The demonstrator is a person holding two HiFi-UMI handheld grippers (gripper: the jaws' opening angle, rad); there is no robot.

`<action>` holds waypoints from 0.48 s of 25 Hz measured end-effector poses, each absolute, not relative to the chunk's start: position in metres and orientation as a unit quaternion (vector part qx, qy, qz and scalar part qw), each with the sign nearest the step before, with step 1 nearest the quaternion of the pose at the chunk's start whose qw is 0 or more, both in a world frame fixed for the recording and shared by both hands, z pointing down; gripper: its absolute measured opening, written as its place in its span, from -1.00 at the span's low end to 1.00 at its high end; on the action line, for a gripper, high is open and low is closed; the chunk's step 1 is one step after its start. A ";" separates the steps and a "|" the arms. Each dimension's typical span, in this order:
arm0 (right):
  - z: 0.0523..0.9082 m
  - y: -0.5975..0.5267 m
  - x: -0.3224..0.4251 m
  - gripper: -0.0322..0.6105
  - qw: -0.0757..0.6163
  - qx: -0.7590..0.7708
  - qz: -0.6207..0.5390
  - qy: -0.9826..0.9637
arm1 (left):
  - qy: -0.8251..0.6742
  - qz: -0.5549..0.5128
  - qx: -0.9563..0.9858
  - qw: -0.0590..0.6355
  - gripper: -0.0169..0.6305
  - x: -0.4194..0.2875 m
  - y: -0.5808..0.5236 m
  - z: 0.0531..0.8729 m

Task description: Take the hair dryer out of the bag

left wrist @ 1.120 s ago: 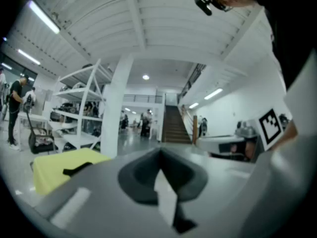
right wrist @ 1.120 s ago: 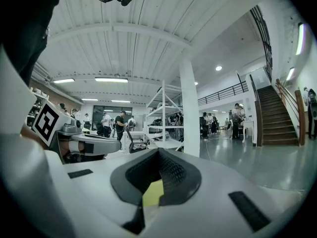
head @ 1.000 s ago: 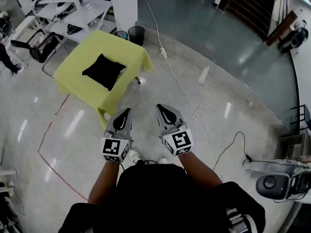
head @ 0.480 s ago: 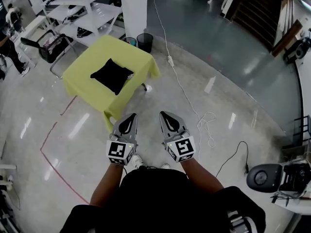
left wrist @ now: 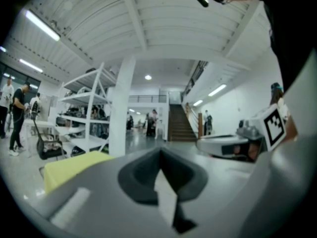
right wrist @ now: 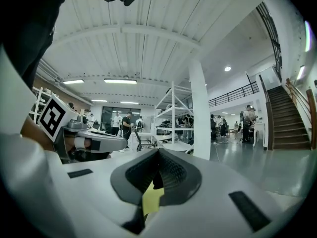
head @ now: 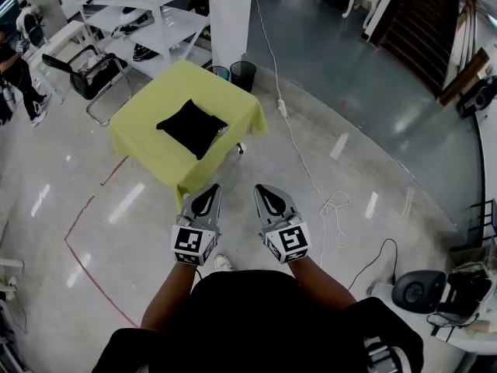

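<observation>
head view: bag (head: 192, 127) beyond left gripper (head: 208, 189)

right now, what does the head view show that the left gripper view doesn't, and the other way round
Only the head view: the black bag lying on the yellow table, and the white cable trailing past it. Only the left gripper view: the ribbed ceiling overhead. Both: the yellow table, the white pillar and the white shelving beside it.
</observation>
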State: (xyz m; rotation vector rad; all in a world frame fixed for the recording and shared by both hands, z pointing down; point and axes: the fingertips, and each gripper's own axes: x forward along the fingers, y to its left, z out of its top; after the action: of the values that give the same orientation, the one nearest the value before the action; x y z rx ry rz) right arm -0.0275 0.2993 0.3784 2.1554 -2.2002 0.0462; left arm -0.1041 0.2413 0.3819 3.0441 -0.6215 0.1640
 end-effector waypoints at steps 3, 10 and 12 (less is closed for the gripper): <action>0.385 0.288 -0.031 -0.88 0.035 0.704 0.020 -0.709 | -0.195 0.056 0.979 0.012 -0.93 -0.109 0.227 0.384; 0.389 0.272 -0.017 -0.88 0.035 0.713 0.026 -0.700 | -0.192 0.072 0.979 0.013 -0.93 -0.102 0.208 0.394; 0.392 0.263 -0.008 -0.88 0.034 0.710 0.028 -0.703 | -0.197 0.070 0.978 0.010 -0.93 -0.093 0.200 0.397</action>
State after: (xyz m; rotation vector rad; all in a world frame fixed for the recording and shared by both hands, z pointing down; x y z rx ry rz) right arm -0.0081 0.2627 0.3915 2.1822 -2.1620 0.0853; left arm -0.0930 0.2003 0.3972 3.0524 -0.6145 0.2186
